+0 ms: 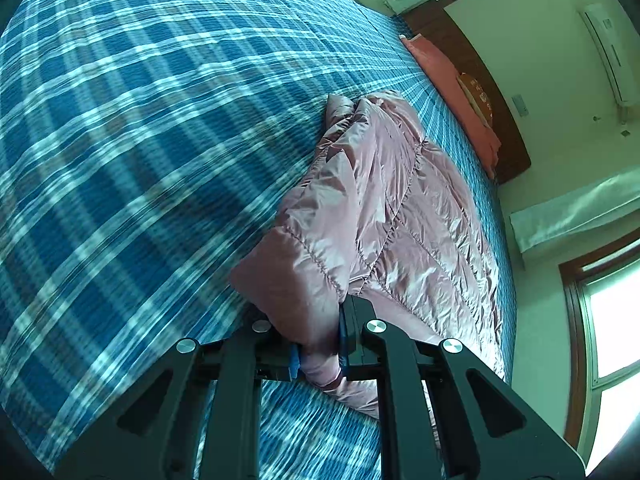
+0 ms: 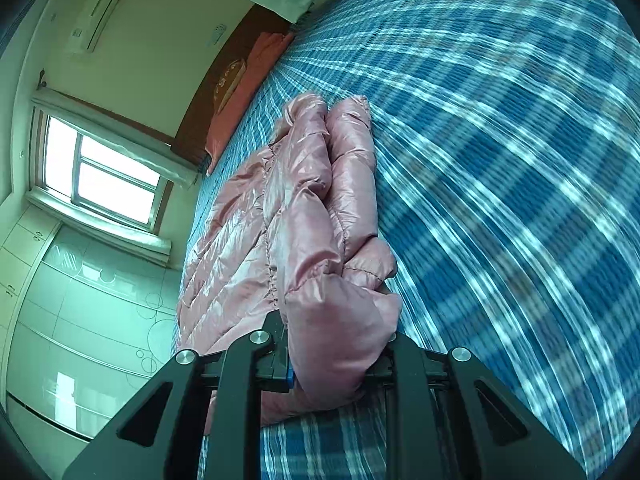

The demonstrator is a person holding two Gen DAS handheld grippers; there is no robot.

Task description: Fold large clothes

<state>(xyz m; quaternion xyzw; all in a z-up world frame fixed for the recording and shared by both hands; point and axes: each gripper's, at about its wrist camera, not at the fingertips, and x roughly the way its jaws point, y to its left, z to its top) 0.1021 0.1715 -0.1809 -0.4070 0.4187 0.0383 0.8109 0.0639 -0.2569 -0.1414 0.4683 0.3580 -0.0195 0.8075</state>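
Nothing readable anywhere here: the round ornament [image 1: 478, 98] against the wooden headboard [image 1: 486, 80] carries gold marks that might be characters, but they're too small and blurred to make out, and the wall air conditioner [image 2: 102, 10] shows only a tiny smudge of a label, no brand or number legible in either view

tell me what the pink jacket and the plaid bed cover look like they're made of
Pink jacket: looks like thin synthetic shell, nylon or polyester, glossy; it shows sharp highlights, fine crinkles and stitched puffy channels, so probably padded, filling unseen.
Plaid bed cover: looks like woven cloth, possibly cotton, matte; no shine, blue and white check, though motion blur hides the weave.
Both tools, left and right, are clamped on jacket folds.
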